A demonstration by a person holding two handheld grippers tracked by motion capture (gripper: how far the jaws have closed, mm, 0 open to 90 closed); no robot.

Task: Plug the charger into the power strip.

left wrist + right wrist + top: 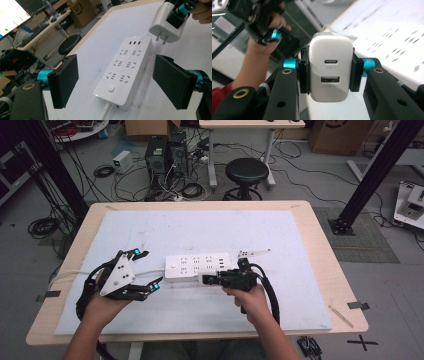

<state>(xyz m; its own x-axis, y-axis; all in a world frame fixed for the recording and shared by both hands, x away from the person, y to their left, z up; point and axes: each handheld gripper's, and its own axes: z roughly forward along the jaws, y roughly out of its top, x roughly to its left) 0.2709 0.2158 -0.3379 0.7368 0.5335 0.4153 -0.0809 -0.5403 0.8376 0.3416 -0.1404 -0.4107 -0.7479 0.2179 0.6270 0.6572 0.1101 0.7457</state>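
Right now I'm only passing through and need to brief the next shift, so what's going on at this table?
A person is working with two handheld grippers. The right gripper is shut on a white charger with two USB ports and holds it just above the white power strip, prongs not yet in a socket. The left gripper is open, its jaws on either side of the strip's switch end without touching it. The strip lies flat on the white mat.

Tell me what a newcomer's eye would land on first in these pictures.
First, the white USB charger clamped between the right gripper's black pads, its two prongs hanging just above the white power strip. The strip lies mid-table on the pale mat. The left gripper stands open near the strip's switch end, touching nothing.
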